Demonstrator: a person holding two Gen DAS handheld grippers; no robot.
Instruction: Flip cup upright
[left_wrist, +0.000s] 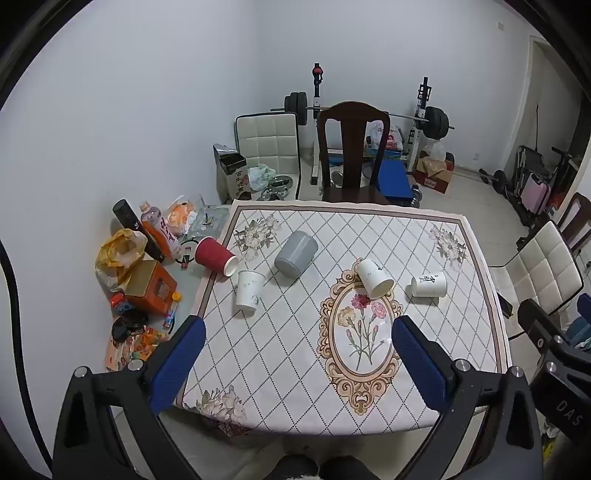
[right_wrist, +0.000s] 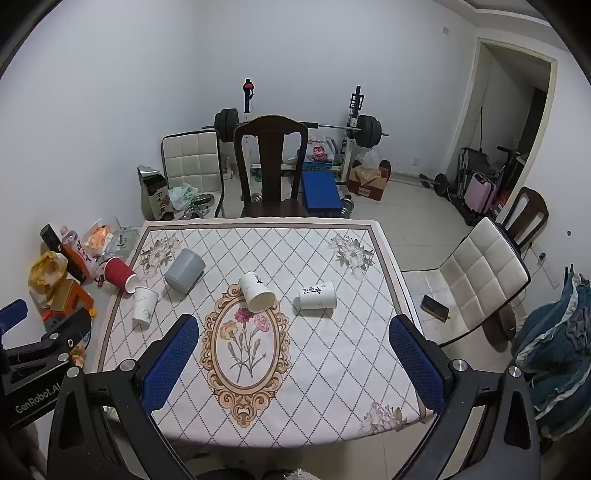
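Note:
Several cups lie on their sides on the patterned tablecloth (left_wrist: 295, 369): a red paper cup (left_wrist: 215, 255) (right_wrist: 119, 274) at the left edge, a white paper cup (left_wrist: 248, 287) (right_wrist: 143, 302), a grey cup (left_wrist: 296, 252) (right_wrist: 184, 271), a white cup (left_wrist: 375, 277) (right_wrist: 256, 291) by the oval flower motif, and a white cup with black lettering (left_wrist: 429, 284) (right_wrist: 318, 295). My left gripper (left_wrist: 299, 328) is open and empty above the table's near edge. My right gripper (right_wrist: 293, 328) is open and empty, also well short of the cups.
Bottles, bags and an orange box (left_wrist: 149, 286) crowd the table's left strip. A dark wooden chair (left_wrist: 352, 147) stands behind the table, a white padded chair (right_wrist: 476, 277) with a phone on it to the right. A weight bench stands at the far wall.

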